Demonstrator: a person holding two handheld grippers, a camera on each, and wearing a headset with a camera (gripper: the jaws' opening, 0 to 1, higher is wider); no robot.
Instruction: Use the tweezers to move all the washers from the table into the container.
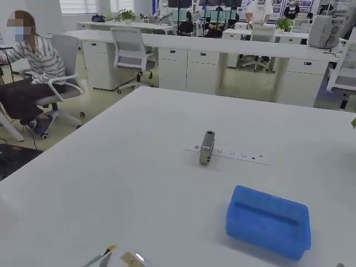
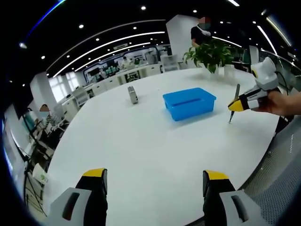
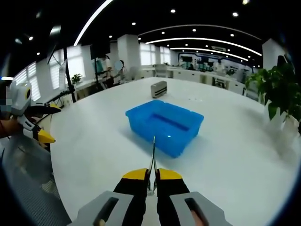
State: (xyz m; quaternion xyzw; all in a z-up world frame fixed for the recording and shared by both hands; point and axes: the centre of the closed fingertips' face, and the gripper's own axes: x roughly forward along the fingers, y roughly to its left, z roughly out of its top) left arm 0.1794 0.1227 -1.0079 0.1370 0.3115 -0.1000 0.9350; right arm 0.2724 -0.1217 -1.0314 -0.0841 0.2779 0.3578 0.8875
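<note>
The blue plastic container (image 1: 268, 222) sits on the white table (image 1: 128, 167), to the right and close to me. My right gripper (image 3: 151, 175) is shut on slim metal tweezers (image 3: 153, 153), whose tips point toward the container (image 3: 164, 124). In the left gripper view the right gripper (image 2: 251, 96) holds the tweezers (image 2: 233, 104) in the air, just right of the container (image 2: 189, 102). My left gripper (image 2: 155, 178) is open, with nothing between its yellow-tipped jaws. In the right gripper view it appears at the far left as the left gripper (image 3: 29, 120). A gripper's yellow tip (image 1: 107, 255) pokes in at the head view's bottom edge.
A small grey device (image 1: 207, 147) stands mid-table beside a flush power strip (image 1: 233, 153). A potted plant (image 3: 278, 92) stands on the table's far side near the container. A person sits on an office chair (image 1: 61, 72) off the table's left; desks and chairs fill the room behind.
</note>
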